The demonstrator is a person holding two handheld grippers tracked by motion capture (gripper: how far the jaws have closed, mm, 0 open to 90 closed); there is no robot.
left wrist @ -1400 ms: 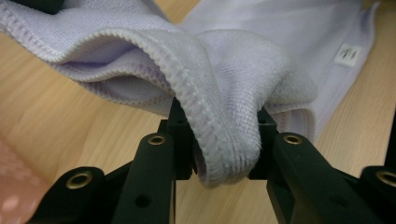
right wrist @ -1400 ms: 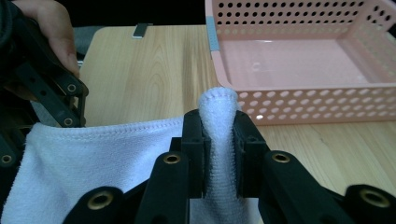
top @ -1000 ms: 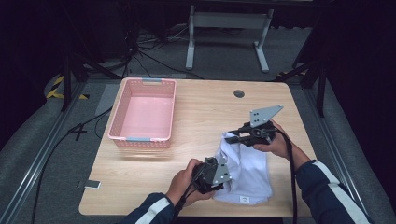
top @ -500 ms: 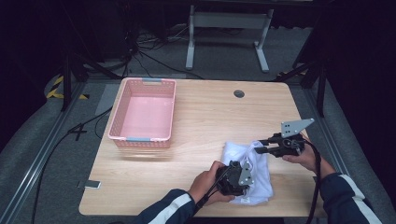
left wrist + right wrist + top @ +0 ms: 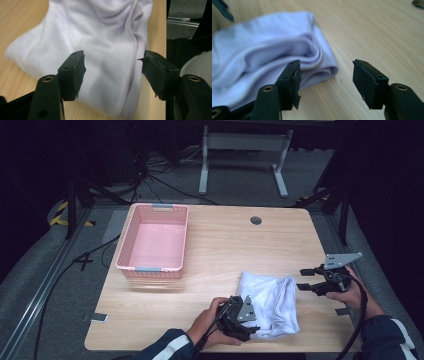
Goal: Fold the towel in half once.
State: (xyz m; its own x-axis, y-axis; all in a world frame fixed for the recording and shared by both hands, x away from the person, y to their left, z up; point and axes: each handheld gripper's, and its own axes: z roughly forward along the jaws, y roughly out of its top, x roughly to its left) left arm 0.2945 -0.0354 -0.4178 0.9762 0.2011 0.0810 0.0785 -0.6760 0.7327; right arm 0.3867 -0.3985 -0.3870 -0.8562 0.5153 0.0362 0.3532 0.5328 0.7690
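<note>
white cloth (image 5: 270,302) lies bunched at the table's (image 5: 220,250) near edge, right of the pink basket (image 5: 154,242). left gripper (image 5: 247,322) gapes wide at its near edge, holding nothing. right gripper (image 5: 303,279) hovers just beside its right end, jaws apart, empty.

Left hand-held gripper (image 5: 251,325) jaws apart, low near table edge; right hand-held gripper (image 5: 303,279) apparently open too.

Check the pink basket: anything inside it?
The basket looks empty: its pink floor shows bare across the middle in the high view. The strip just behind the near wall is hidden. The white cloth lies on the table, outside it.
</note>
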